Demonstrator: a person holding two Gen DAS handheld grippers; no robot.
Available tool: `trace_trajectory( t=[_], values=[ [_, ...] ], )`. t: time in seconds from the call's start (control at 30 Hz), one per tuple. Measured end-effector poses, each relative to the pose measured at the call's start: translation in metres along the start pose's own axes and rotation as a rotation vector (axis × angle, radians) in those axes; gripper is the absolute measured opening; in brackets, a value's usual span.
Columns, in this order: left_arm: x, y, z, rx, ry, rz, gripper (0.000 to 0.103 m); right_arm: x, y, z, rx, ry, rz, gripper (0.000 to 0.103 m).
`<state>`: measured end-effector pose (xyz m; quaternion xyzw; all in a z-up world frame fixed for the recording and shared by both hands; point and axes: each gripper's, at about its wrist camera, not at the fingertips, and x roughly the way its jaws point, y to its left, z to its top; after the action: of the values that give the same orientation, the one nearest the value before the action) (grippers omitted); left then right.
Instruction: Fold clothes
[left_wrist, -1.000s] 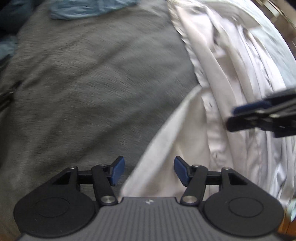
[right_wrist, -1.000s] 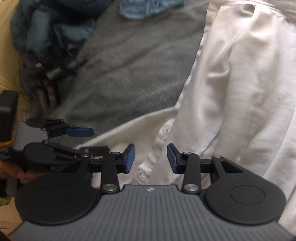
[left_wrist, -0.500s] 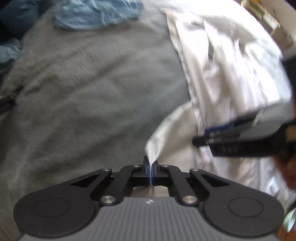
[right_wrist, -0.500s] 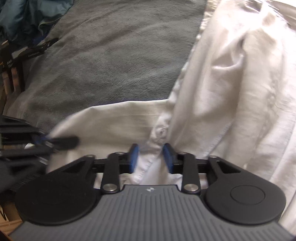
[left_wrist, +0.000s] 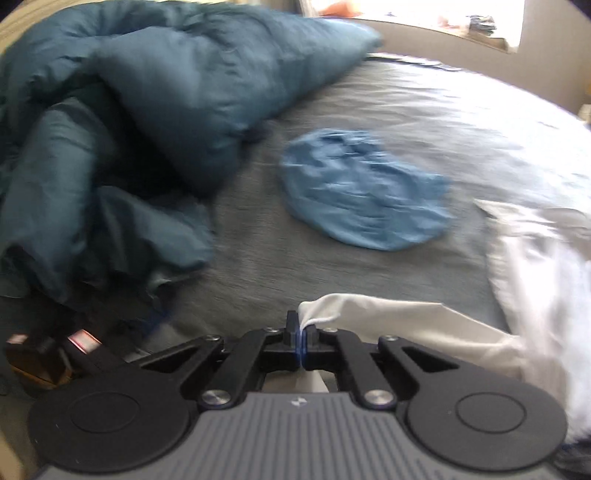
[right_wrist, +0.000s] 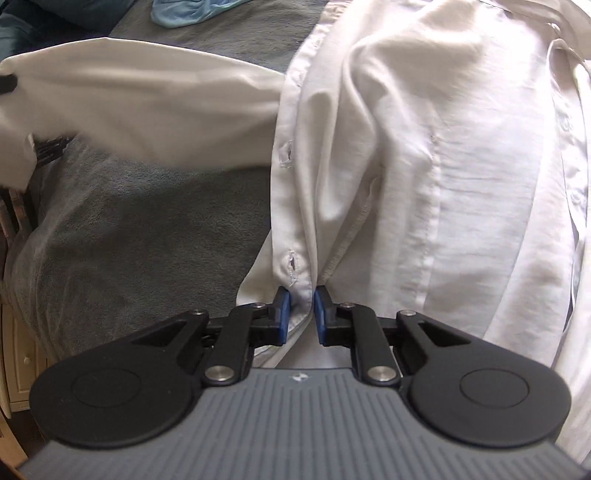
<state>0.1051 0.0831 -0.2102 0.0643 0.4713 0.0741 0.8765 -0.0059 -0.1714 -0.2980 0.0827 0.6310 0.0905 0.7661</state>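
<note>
A white button-up shirt (right_wrist: 424, 155) lies on a grey blanket (right_wrist: 140, 236). My left gripper (left_wrist: 300, 332) is shut on a corner of the shirt (left_wrist: 388, 317) and holds it lifted and pulled out to the left; that stretched panel shows in the right wrist view (right_wrist: 140, 107). My right gripper (right_wrist: 302, 310) is shut on the shirt's buttonhole edge near the hem, with cloth bunched between the blue pads (right_wrist: 282, 317).
A crumpled light blue garment (left_wrist: 365, 188) lies on the grey blanket (left_wrist: 369, 273) beyond the shirt. A dark teal duvet (left_wrist: 122, 125) is heaped at the left. A bright window (left_wrist: 424, 11) is at the far end. White furniture (right_wrist: 14, 369) stands beside the bed.
Both grippers closed on the shirt. The left one then lifted its corner and swung left, so its view now faces the duvet. The right one tightened on the buttonhole edge.
</note>
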Motion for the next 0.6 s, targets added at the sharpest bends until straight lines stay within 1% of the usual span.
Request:
trace_trajectory(
  t=[0.03, 0.07, 0.1, 0.13, 0.17, 0.23, 0.27, 0.3, 0.33, 0.37, 0.43, 0.5, 0.57, 0.6],
  values=[
    [0.012, -0.004, 0.001, 0.048, 0.0, 0.062, 0.004, 0.001, -0.002, -0.001, 0.006, 0.0, -0.001, 0.013],
    [0.023, -0.008, 0.002, 0.094, 0.005, 0.12, 0.011, 0.001, -0.004, -0.001, 0.012, 0.0, -0.002, 0.013],
    [0.032, -0.013, 0.001, 0.128, 0.023, 0.158, 0.024, 0.002, -0.005, -0.002, 0.018, 0.001, -0.002, 0.013],
    [0.036, -0.015, -0.001, 0.149, 0.039, 0.165, 0.028, 0.003, -0.007, -0.003, 0.023, 0.002, 0.002, 0.013],
    [0.036, -0.016, -0.002, 0.153, 0.045, 0.156, 0.034, 0.003, -0.008, -0.004, 0.028, 0.004, 0.005, 0.013],
    [0.028, -0.019, -0.004, 0.129, 0.032, 0.129, 0.044, 0.003, -0.013, -0.005, 0.044, 0.0, 0.036, 0.015],
    [0.019, -0.019, -0.007, 0.119, 0.018, 0.111, 0.055, 0.002, -0.016, -0.005, 0.055, -0.005, 0.055, 0.015],
    [0.012, -0.021, -0.009, 0.107, 0.003, 0.089, 0.061, 0.0, -0.018, -0.005, 0.062, -0.008, 0.078, 0.016],
    [0.006, -0.022, -0.013, 0.093, -0.014, 0.062, 0.062, -0.001, -0.021, -0.005, 0.068, -0.011, 0.101, 0.016],
    [0.0, -0.023, -0.015, 0.078, -0.025, 0.028, 0.062, -0.003, -0.024, -0.006, 0.076, -0.015, 0.121, 0.016],
    [-0.01, -0.026, -0.017, 0.037, -0.029, -0.07, 0.064, -0.009, -0.028, -0.01, 0.094, -0.027, 0.151, 0.018],
    [-0.019, -0.029, -0.022, 0.001, 0.0, -0.226, 0.067, -0.018, -0.027, -0.015, 0.116, -0.046, 0.181, 0.024],
    [-0.018, -0.038, -0.029, -0.022, 0.087, -0.415, 0.067, -0.03, -0.029, -0.023, 0.144, -0.067, 0.21, 0.028],
    [-0.015, -0.048, -0.036, -0.026, 0.144, -0.495, 0.067, -0.036, -0.034, -0.031, 0.161, -0.076, 0.222, 0.031]
  ],
)
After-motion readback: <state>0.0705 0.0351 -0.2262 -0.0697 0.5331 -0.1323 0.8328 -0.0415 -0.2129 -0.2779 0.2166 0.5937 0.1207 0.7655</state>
